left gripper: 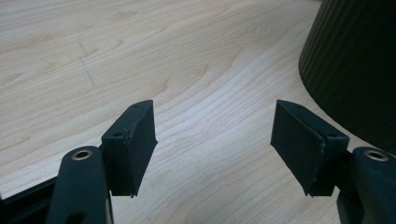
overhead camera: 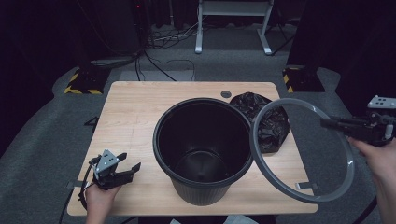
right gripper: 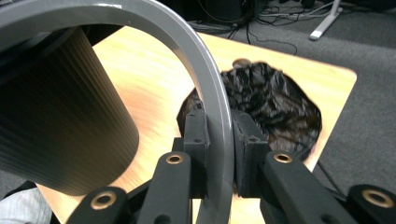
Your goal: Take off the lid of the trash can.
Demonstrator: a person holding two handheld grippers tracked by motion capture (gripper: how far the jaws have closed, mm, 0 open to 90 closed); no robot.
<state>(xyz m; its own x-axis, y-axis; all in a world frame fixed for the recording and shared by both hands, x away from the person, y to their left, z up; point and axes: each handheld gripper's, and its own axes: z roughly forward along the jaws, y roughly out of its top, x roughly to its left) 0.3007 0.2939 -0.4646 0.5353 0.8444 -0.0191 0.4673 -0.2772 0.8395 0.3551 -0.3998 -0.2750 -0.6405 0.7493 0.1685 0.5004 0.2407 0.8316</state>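
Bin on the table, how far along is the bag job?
Done: the grey ring is off the black bin. In hand: the right tongs clamp the ring in the air. Left: the crumpled black bag lies beside the bin, the left tongs empty.

The grey ring (right gripper: 219, 107) hides part of the black bag (right gripper: 275, 102).

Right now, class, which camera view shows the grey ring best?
The high view: the whole grey ring shows, tilted beside the bin, held by the right gripper. The right gripper view shows a close arc clamped between its jaws; the left gripper view shows table and bin.
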